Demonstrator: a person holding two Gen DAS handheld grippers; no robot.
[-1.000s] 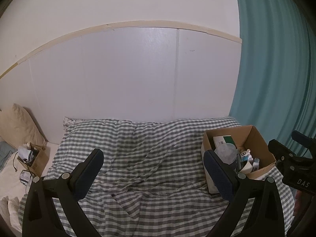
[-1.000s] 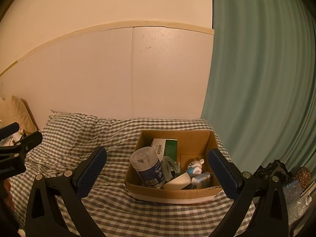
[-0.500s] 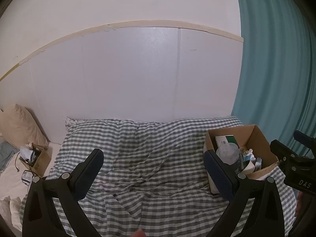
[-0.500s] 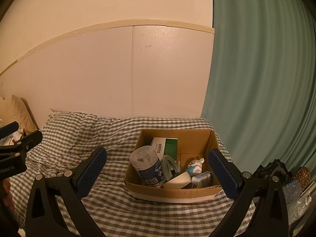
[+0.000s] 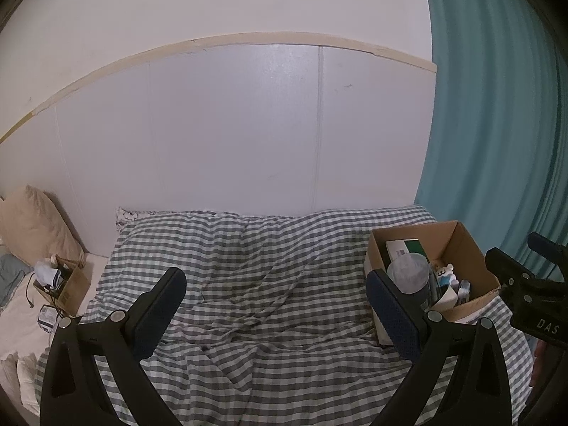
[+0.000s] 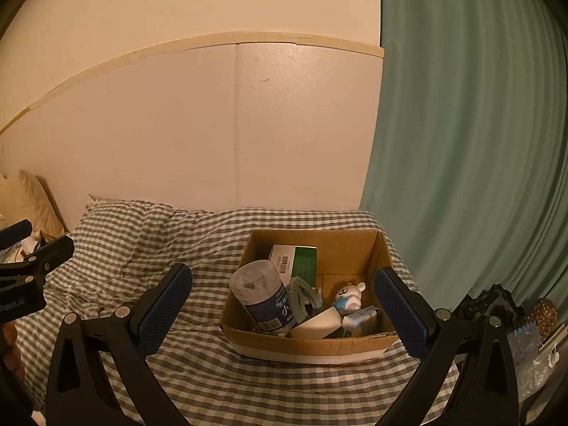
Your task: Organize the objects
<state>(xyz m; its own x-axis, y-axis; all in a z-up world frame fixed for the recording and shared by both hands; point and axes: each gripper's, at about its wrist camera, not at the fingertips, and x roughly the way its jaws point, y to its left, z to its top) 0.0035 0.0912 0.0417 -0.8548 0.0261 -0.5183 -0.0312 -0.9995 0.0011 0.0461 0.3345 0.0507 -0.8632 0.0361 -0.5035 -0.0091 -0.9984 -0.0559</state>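
Right gripper (image 6: 282,305): jaws spread wide, nothing held, hovering above the bed just in front of the box.
Left gripper (image 5: 275,310): also spread wide, nothing held, over the bare middle of the blanket; box off by its right finger.
Blanket (image 6: 149,248): grey-white check, rumpled, covers the bed.
Cardboard box (image 6: 305,346): open top, sits on the blanket at the curtain end.
Box contents: clear-lidded canister (image 6: 262,294) with dark blue label, leaning at front left; green-white carton (image 6: 296,259) behind it; small white-blue animal figure (image 6: 349,294) on the right; grey strap or clip, white piece, small packet – too cluttered to name.
Second small box (image 5: 69,284): far left of bed, cables and bits inside.
Pillow (image 5: 30,225): beige, against the wall.
Curtain (image 6: 461,142): teal, right side.
Wall (image 6: 177,124): pale panels behind.
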